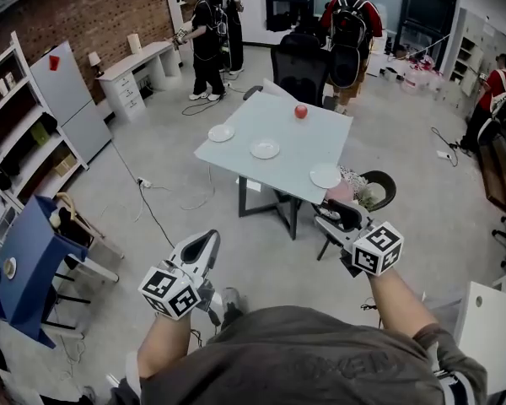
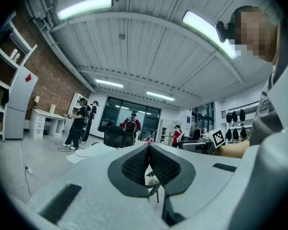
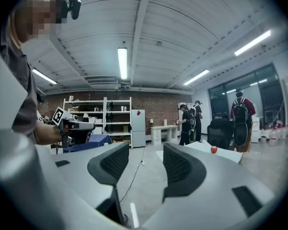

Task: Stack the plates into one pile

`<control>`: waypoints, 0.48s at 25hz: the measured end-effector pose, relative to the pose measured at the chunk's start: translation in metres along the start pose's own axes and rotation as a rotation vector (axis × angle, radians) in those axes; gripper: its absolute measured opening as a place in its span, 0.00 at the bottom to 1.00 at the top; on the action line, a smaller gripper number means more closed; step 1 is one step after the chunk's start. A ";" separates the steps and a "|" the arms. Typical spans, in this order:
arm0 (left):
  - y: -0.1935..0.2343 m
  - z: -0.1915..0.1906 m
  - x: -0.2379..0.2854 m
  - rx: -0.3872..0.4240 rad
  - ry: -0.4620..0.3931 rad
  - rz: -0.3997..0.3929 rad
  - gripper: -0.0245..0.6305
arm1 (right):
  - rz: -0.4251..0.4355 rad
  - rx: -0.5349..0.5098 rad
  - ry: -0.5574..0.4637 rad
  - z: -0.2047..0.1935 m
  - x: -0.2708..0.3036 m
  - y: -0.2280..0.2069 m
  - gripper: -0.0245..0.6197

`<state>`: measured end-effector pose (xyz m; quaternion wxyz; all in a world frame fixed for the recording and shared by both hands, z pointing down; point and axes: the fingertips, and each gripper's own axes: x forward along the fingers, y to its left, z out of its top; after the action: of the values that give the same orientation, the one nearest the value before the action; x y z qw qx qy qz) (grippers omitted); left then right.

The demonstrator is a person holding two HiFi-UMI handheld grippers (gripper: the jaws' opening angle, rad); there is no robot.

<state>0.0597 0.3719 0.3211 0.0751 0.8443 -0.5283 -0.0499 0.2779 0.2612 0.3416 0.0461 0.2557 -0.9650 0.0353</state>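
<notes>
Presently, three plates (image 1: 265,148) lie well apart on the table (image 1: 291,154), none stacked. Both tools are short of the table: the left gripper (image 1: 207,241) has its jaws together on nothing, the right gripper (image 1: 327,213) has them apart, empty. The plates look rigid, smooth and breakable — probably light. Grip at the raised rim, lift level, set down gently.

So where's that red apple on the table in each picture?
Head view: red apple near the table's far edge.
Left gripper view: not visible.
Right gripper view: apple low, right of centre.
Shared landmark: the backpack wearer behind the table.
</notes>
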 end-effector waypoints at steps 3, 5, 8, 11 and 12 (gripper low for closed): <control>0.044 0.001 0.021 -0.003 -0.005 -0.026 0.04 | -0.004 -0.012 0.018 -0.002 0.045 -0.012 0.37; 0.083 0.008 0.035 0.001 -0.007 -0.041 0.04 | -0.012 -0.011 0.016 0.002 0.082 -0.021 0.37; 0.146 0.023 0.058 0.012 -0.001 -0.065 0.04 | -0.023 -0.008 0.008 0.017 0.142 -0.031 0.37; 0.209 0.041 0.082 0.039 0.003 -0.086 0.04 | -0.027 -0.013 -0.005 0.034 0.205 -0.044 0.37; 0.228 0.046 0.090 0.042 0.005 -0.093 0.04 | -0.030 -0.011 -0.011 0.039 0.225 -0.049 0.37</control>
<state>-0.1107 0.1895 0.3165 0.0565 0.8694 -0.4893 -0.0400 0.1050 0.1046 0.3287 0.0428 0.2702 -0.9615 0.0277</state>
